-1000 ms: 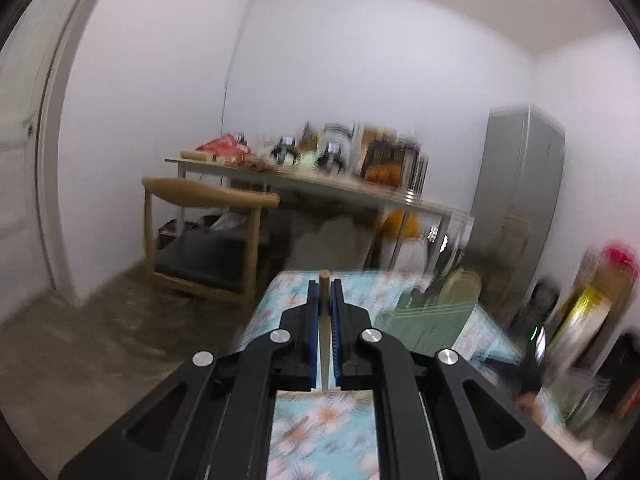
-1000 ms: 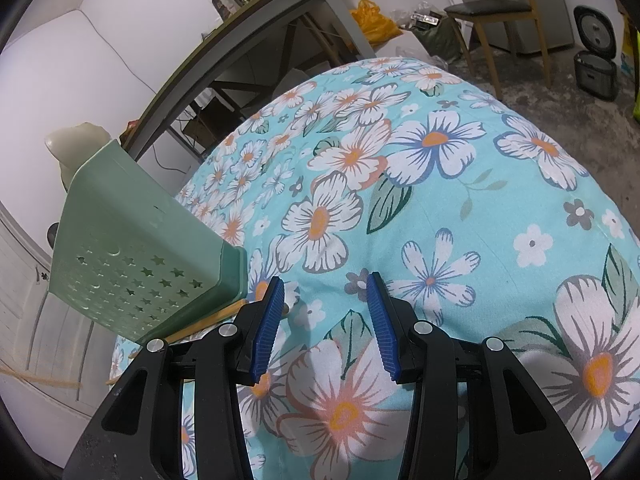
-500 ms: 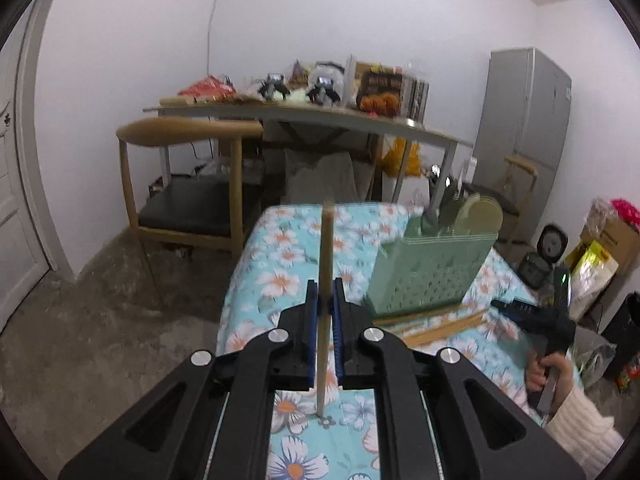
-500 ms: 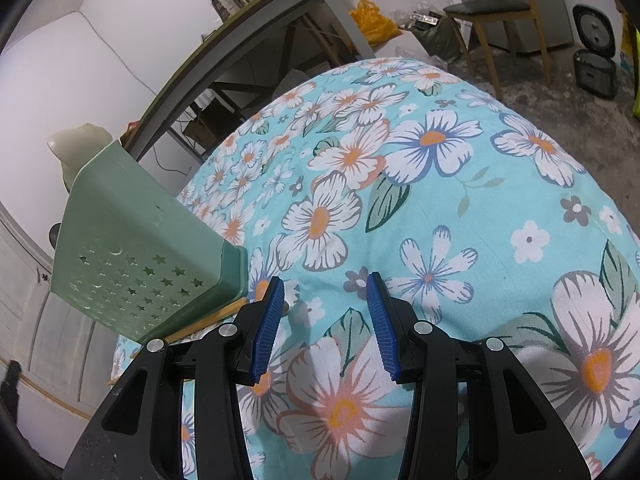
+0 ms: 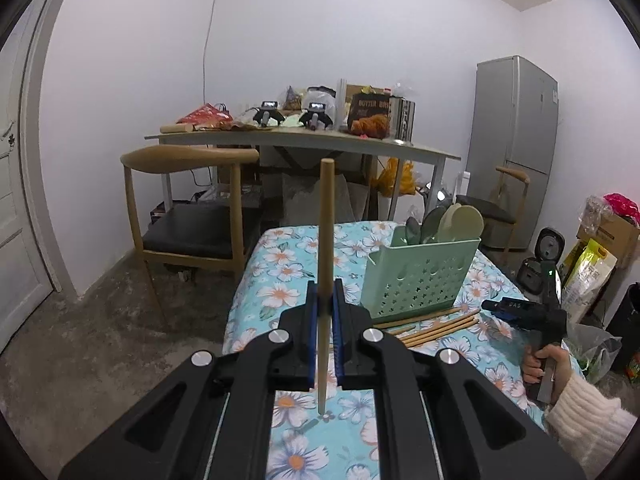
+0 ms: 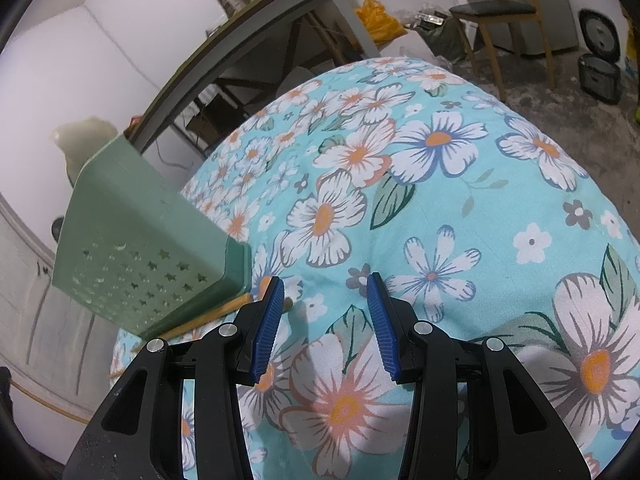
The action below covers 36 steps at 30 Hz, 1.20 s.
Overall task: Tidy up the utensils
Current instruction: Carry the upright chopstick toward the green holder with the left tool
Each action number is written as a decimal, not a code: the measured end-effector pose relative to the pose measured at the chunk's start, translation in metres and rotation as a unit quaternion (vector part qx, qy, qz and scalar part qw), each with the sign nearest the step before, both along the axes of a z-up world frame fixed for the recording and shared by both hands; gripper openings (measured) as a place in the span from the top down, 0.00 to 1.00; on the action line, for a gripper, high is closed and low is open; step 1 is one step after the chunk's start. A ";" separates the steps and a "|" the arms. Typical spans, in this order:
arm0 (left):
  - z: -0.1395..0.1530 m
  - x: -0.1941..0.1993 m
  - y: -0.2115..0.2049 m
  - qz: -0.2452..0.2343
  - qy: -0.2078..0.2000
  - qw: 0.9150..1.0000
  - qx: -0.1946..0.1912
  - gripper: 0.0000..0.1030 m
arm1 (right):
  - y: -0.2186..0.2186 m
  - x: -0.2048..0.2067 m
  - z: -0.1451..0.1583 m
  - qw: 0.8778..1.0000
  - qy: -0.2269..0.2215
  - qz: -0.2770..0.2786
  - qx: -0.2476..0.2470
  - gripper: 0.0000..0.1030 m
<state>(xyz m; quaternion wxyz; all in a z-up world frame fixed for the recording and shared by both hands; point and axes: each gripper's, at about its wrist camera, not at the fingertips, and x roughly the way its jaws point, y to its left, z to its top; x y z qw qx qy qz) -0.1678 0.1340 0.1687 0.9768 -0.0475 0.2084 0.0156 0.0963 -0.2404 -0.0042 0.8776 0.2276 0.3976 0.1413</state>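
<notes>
We see a wooden chopstick (image 5: pixel 325 240) standing nearly upright above the flowered cloth, its round top end up and its narrow tip just over the fabric. A pale green holder (image 5: pixel 416 276) with star-shaped holes stands upright on the cloth to its right, and in it we find spoons (image 5: pixel 456 220) in cream and dark green, bowls up. More chopsticks (image 5: pixel 432 326) lie flat in a loose bundle on the cloth, touching the foot of the holder's perforated side.
</notes>
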 end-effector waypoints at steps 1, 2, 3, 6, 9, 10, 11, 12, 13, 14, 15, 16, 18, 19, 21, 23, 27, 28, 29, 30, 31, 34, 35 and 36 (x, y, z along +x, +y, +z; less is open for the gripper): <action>0.002 -0.005 0.004 0.004 -0.003 1.000 0.001 0.94 | 0.003 -0.001 0.002 1.000 -0.001 0.006 -0.013 0.59; 0.004 -0.011 0.009 0.010 -0.006 1.000 0.000 0.94 | 0.007 -0.002 0.006 0.999 -0.004 0.016 -0.031 0.59; 0.006 -0.015 0.015 0.015 -0.007 1.000 -0.002 0.94 | 0.016 -0.007 0.012 0.997 -0.015 0.032 -0.063 0.59; 0.009 -0.032 0.037 0.035 -0.014 0.999 -0.010 0.94 | 0.050 -0.029 0.033 0.982 -0.066 0.090 -0.151 0.59; 0.009 -0.045 0.056 0.049 -0.020 0.998 -0.023 0.94 | 0.101 -0.051 0.048 0.957 -0.095 0.181 -0.206 0.59; 0.008 -0.049 0.062 0.051 -0.022 0.998 -0.032 0.94 | 0.123 -0.060 0.052 0.945 -0.105 0.216 -0.223 0.58; 0.007 -0.053 0.066 0.054 -0.022 0.998 -0.039 0.94 | 0.136 -0.066 0.055 0.937 -0.113 0.234 -0.234 0.55; 0.006 -0.059 0.071 0.056 -0.023 0.997 -0.047 0.94 | 0.158 -0.074 0.059 0.924 -0.129 0.259 -0.251 0.46; 0.005 -0.063 0.075 0.058 -0.024 0.997 -0.051 0.94 | 0.177 -0.081 0.063 0.913 -0.143 0.278 -0.263 0.43; 0.004 -0.067 0.078 0.060 -0.024 0.996 -0.054 0.94 | 0.202 -0.088 0.067 0.897 -0.158 0.310 -0.272 0.43; 0.003 -0.071 0.080 0.062 -0.025 0.996 -0.057 0.94 | 0.217 -0.093 0.068 0.888 -0.164 0.328 -0.278 0.43; 0.002 -0.075 0.083 0.063 -0.025 0.996 -0.059 0.94 | 0.235 -0.098 0.069 0.877 -0.169 0.348 -0.285 0.43; 0.001 -0.082 0.088 0.064 -0.026 0.995 -0.065 0.94 | 0.275 -0.107 0.068 0.849 -0.182 0.387 -0.309 0.43; 0.000 -0.086 0.091 0.065 -0.028 0.995 -0.069 0.94 | 0.291 -0.112 0.067 0.836 -0.190 0.399 -0.325 0.43; -0.003 -0.094 0.096 0.065 -0.031 0.995 -0.075 0.94 | 0.322 -0.118 0.063 0.814 -0.200 0.423 -0.345 0.43; -0.006 -0.103 0.101 0.066 -0.035 0.994 -0.080 0.94 | 0.346 -0.120 0.058 0.804 -0.186 0.450 -0.341 0.45; -0.008 -0.113 0.111 0.071 -0.038 0.993 -0.090 0.94 | 0.389 -0.115 0.037 0.771 -0.154 0.474 -0.396 0.48; -0.010 -0.114 0.113 0.079 -0.033 0.992 -0.087 0.94 | 0.395 -0.112 0.032 0.767 -0.141 0.478 -0.405 0.48; -0.011 -0.115 0.115 0.084 -0.029 0.992 -0.084 0.94 | 0.402 -0.110 0.025 0.759 -0.132 0.478 -0.423 0.48; -0.013 -0.117 0.117 0.088 -0.028 0.992 -0.081 0.94 | 0.403 -0.109 0.021 0.756 -0.131 0.477 -0.430 0.47; -0.016 -0.118 0.118 0.088 -0.029 0.993 -0.077 0.94 | 0.405 -0.109 0.018 0.754 -0.133 0.474 -0.436 0.45; -0.023 -0.119 0.117 0.077 -0.032 0.994 -0.075 0.94 | 0.412 -0.102 0.012 0.766 -0.123 0.464 -0.428 0.45; -0.024 -0.118 0.117 0.074 -0.030 0.994 -0.077 0.94 | 0.412 -0.092 0.013 0.783 -0.097 0.459 -0.409 0.45; -0.025 -0.117 0.117 0.072 -0.029 0.994 -0.078 0.94 | 0.413 -0.086 0.012 0.795 -0.077 0.456 -0.394 0.52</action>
